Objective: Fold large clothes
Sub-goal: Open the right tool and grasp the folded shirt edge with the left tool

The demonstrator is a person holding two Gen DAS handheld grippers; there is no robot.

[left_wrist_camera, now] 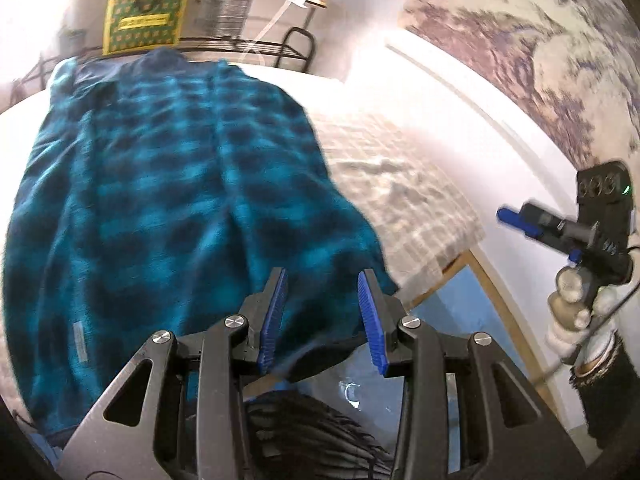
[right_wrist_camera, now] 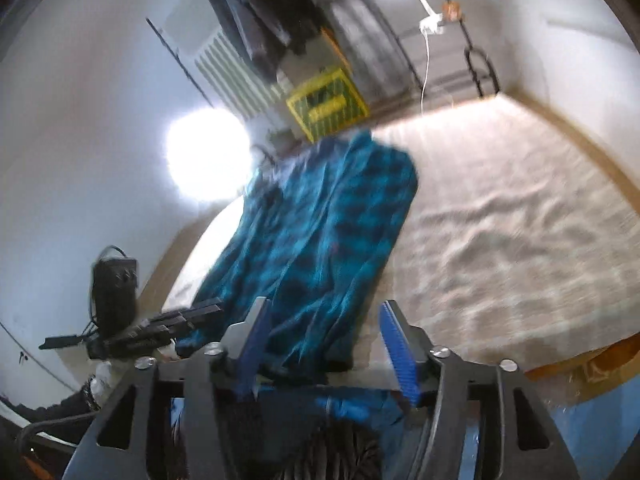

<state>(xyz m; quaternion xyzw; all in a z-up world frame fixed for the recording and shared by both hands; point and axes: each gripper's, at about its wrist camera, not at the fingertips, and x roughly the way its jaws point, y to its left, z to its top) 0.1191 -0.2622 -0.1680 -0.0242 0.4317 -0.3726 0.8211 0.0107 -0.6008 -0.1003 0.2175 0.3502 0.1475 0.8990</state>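
Note:
A large teal-and-black plaid garment [left_wrist_camera: 168,184] lies spread flat on the bed's cream checked cover [left_wrist_camera: 400,184], its near hem at the bed's front edge. My left gripper [left_wrist_camera: 324,320] hovers just above that hem, blue pads apart and nothing pressed between them. Far right in the left wrist view, a gloved hand [left_wrist_camera: 572,296] holds my right gripper [left_wrist_camera: 516,222] off the bed's side, clear of the cloth. In the right wrist view the garment [right_wrist_camera: 320,232] runs away from my right gripper [right_wrist_camera: 326,348], which stands open above its near end. My left gripper [right_wrist_camera: 200,312] shows at the garment's left edge.
A yellow-green box [left_wrist_camera: 144,16] and a black metal rack [left_wrist_camera: 296,48] stand beyond the bed's far end. Dark clothes [right_wrist_camera: 260,20] hang above a radiator [right_wrist_camera: 232,76]. A wooden bed frame [left_wrist_camera: 492,280] borders blue floor [left_wrist_camera: 452,308]. The cover [right_wrist_camera: 500,220] lies bare to the right.

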